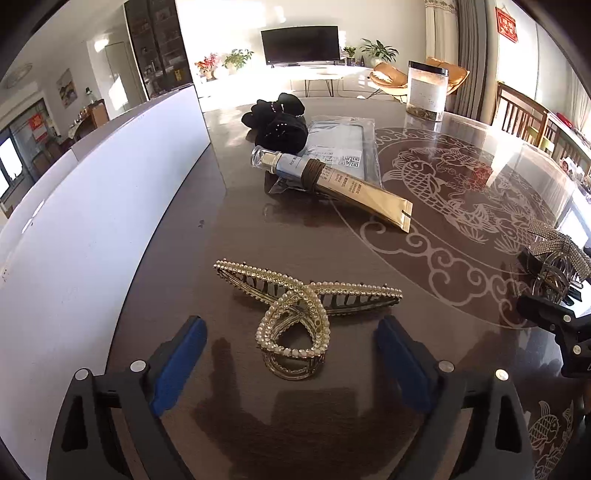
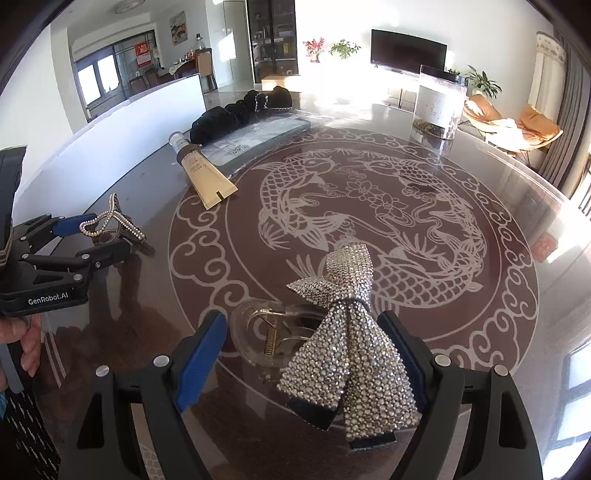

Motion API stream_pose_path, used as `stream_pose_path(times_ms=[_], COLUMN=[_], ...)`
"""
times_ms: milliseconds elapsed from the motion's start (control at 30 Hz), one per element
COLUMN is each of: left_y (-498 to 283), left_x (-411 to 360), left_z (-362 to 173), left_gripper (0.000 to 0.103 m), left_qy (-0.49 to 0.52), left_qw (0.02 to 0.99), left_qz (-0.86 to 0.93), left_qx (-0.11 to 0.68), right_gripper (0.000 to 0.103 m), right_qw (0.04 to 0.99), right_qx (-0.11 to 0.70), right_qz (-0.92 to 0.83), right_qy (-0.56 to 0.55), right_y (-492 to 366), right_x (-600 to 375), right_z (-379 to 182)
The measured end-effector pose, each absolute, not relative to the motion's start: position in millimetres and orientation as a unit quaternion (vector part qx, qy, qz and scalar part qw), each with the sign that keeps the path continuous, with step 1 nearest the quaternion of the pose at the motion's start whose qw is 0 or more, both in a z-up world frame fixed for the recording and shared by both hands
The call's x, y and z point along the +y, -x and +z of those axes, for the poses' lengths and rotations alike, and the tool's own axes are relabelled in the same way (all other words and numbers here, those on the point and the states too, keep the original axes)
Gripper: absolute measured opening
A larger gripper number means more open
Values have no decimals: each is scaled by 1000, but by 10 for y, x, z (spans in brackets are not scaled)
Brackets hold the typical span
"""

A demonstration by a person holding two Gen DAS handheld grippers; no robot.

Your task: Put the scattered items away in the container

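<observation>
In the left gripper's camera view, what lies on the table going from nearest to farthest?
Pearl hair claw between the open left gripper's fingers → gold cream tube → black hair accessory → clear jar at the far edge of the table.

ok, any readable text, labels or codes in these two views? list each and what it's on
"GenRobot.AI": on the body of the left gripper, seen in the right wrist view.
Tube: small vertical print, too blurred to read.
Flat plastic packet: a QR code and fine print, unreadable.
Clear jar: white label, print too small.
Red wall hanging: characters unreadable.
</observation>
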State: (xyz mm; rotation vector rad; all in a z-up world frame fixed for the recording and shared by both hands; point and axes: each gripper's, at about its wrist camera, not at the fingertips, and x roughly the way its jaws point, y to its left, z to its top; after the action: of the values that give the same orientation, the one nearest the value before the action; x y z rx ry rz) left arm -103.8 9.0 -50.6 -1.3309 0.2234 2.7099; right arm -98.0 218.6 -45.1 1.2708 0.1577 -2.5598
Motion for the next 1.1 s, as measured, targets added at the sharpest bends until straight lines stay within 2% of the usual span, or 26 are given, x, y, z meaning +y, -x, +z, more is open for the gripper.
stream_pose_path(times_ms=[67, 100, 367, 567, 800, 933, 1100], left_y=[1082, 1124, 1116, 1194, 1156, 1186, 1267], left_x=[5, -29, 6, 157, 173, 290, 204], left_z=[-535, -564, -598, -589, -574, -561, -584], left_gripper=[98, 103, 103, 103, 103, 103, 103], left_qy=[451, 459, 461, 460, 454, 439, 452], left_qw=[63, 65, 61, 122, 109, 123, 134], left_qz=[889, 885, 885, 877, 882, 885, 879], left_qx=[47, 32, 35, 65, 67, 96, 69], right_gripper=[84, 84, 84, 89, 89, 94, 94], right_qw=[137, 136, 134, 137, 139, 142, 142], right_qx=[59, 61, 65, 69, 66, 73, 73], right_qz=[-885, -885, -885, -884, -884, -881, -881], right_qy=[-440, -440, -441, -442, -442, -445, -445], right_y=[981, 982, 985, 983, 984, 986, 984], right_x=[2180, 2178, 2165, 2149, 2160, 2134, 2133], right_z=[-456, -457, -461, -470, -466, -476, -477])
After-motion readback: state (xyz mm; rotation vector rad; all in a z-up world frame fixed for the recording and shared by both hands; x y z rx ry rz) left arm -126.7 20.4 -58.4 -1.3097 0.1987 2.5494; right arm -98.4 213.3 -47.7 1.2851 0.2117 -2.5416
